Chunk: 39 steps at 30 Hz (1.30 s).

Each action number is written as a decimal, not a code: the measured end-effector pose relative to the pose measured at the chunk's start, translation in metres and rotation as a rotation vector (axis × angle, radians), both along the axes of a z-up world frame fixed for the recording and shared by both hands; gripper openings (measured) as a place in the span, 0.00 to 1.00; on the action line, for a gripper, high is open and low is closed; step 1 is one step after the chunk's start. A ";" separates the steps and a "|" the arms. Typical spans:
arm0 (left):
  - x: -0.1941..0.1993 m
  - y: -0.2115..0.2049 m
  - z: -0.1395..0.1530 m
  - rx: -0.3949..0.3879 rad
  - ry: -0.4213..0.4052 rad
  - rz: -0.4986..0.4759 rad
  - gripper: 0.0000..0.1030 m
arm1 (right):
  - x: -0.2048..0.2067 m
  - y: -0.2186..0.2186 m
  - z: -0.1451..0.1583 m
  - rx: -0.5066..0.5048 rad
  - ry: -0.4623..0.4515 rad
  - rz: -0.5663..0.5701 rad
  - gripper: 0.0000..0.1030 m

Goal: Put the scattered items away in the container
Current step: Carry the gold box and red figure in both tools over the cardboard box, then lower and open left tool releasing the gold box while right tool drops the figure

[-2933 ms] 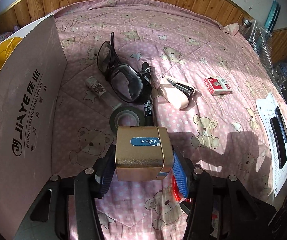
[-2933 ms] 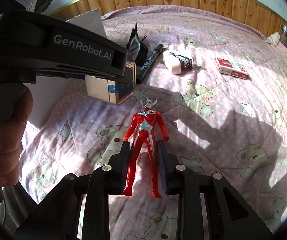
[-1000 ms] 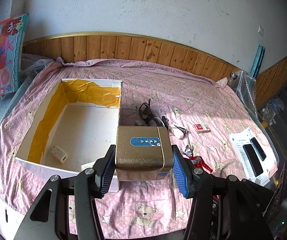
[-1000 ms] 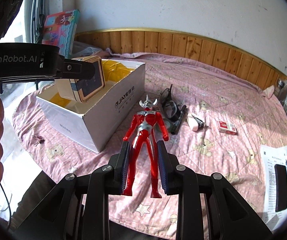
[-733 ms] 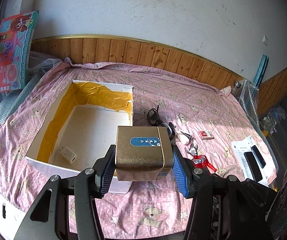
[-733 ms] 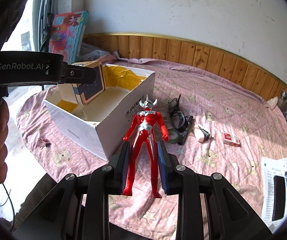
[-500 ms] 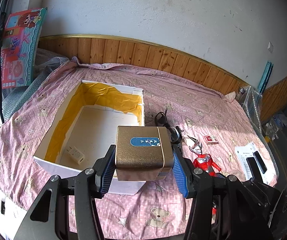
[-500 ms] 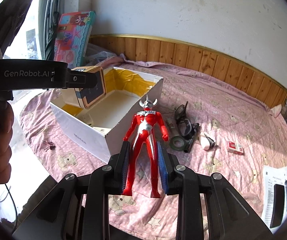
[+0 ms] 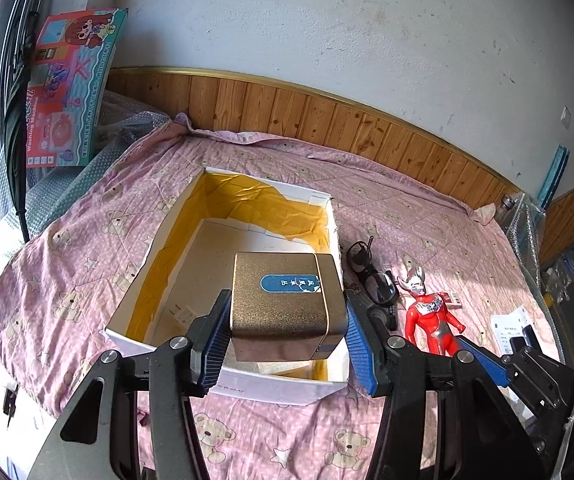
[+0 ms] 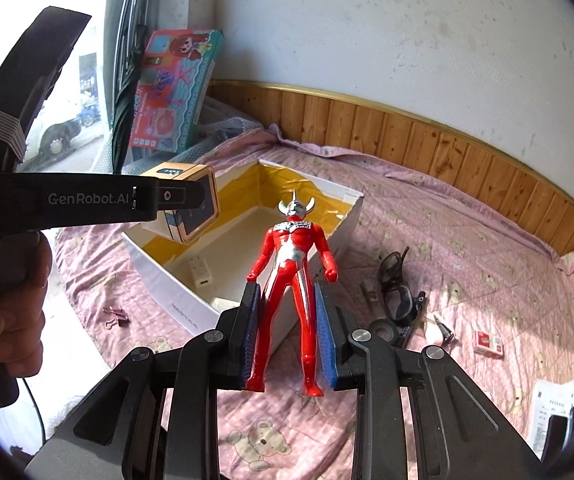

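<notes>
My left gripper (image 9: 283,336) is shut on a gold box (image 9: 287,304) with a blue oval label, held in the air above the near end of the white cardboard box (image 9: 243,386) with yellow lining. In the right wrist view the same gold box (image 10: 191,208) hangs over the cardboard box (image 10: 175,288). My right gripper (image 10: 289,336) is shut on the legs of a red and silver toy figure (image 10: 293,264), upright, near the box's right wall. A small white item (image 10: 201,274) lies on the box floor.
On the pink bedspread right of the box lie goggles (image 10: 397,292), a tape roll (image 10: 383,330), a black marker, a white stapler (image 10: 439,330) and a red card pack (image 10: 487,344). Papers with a phone (image 10: 559,416) sit far right. A binder clip (image 10: 115,316) lies left. A person's hand (image 10: 7,300) holds the left gripper.
Both grippers have risen from the bedspread and swung left toward the cardboard box, each keeping its hold. The gold box now hangs over the box's near end; the figure is closer to it.
</notes>
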<state>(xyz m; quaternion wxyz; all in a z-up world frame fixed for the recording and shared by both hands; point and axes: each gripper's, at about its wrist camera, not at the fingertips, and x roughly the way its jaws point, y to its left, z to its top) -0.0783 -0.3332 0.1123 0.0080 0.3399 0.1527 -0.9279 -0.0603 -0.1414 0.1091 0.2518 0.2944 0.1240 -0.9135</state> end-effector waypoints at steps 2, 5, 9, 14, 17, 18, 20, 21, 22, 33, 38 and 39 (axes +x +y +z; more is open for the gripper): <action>-0.003 -0.007 -0.001 -0.001 -0.005 0.013 0.52 | -0.005 -0.005 0.003 -0.006 0.001 0.013 0.27; -0.007 -0.017 -0.004 -0.001 -0.016 0.032 0.52 | -0.012 -0.012 0.005 -0.014 -0.004 0.033 0.27; -0.015 -0.027 -0.011 0.003 -0.036 0.053 0.52 | -0.023 -0.020 0.006 -0.030 -0.024 0.059 0.27; -0.027 -0.034 -0.017 0.000 -0.058 0.063 0.52 | -0.043 -0.027 0.002 -0.068 -0.083 0.083 0.27; -0.038 -0.037 -0.021 -0.006 -0.079 0.059 0.52 | -0.055 -0.030 0.000 -0.099 -0.128 0.103 0.27; -0.042 -0.037 -0.023 -0.011 -0.088 0.056 0.52 | -0.060 -0.030 -0.002 -0.113 -0.147 0.111 0.27; -0.051 -0.039 -0.026 -0.025 -0.109 0.056 0.52 | -0.071 -0.032 -0.005 -0.133 -0.185 0.125 0.27; -0.055 -0.039 -0.028 -0.032 -0.119 0.054 0.52 | -0.076 -0.035 -0.007 -0.137 -0.202 0.134 0.27; -0.059 -0.038 -0.030 -0.042 -0.130 0.051 0.52 | -0.081 -0.036 -0.009 -0.141 -0.222 0.141 0.27; -0.106 -0.039 -0.057 -0.126 -0.247 -0.004 0.52 | -0.139 -0.064 -0.048 -0.136 -0.471 0.191 0.27; -0.128 -0.045 -0.071 -0.129 -0.326 -0.046 0.52 | -0.163 -0.075 -0.060 -0.097 -0.555 0.203 0.27; -0.133 -0.047 -0.074 -0.123 -0.348 -0.055 0.52 | -0.167 -0.077 -0.062 -0.088 -0.574 0.206 0.27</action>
